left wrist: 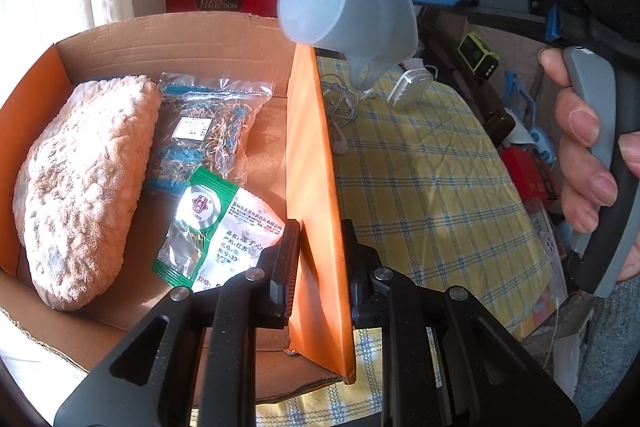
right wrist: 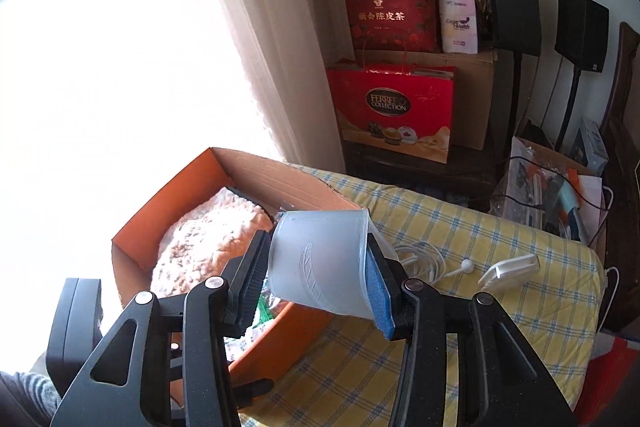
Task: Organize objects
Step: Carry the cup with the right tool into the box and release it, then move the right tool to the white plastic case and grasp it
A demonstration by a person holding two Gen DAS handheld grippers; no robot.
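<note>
Left gripper [left wrist: 320,259] clamped on the orange side wall of the cardboard box [left wrist: 312,147]. Right gripper [right wrist: 316,283] grips a translucent plastic cup [right wrist: 320,267], tilted, above the box's right edge. In the box: folded towel [left wrist: 84,187], two herb packets [left wrist: 212,115]. Earphones [right wrist: 424,259] and white clip [right wrist: 508,269] lie on the checked cloth [right wrist: 500,227]. Box's near corner hidden by the fingers.

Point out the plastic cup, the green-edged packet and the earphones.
plastic cup [right wrist: 320,263]: right wrist view, side wall with leaf pattern.
green-edged packet [left wrist: 218,227]: left wrist view, middle of its face.
earphones [left wrist: 342,105]: left wrist view, tangled cord.
</note>
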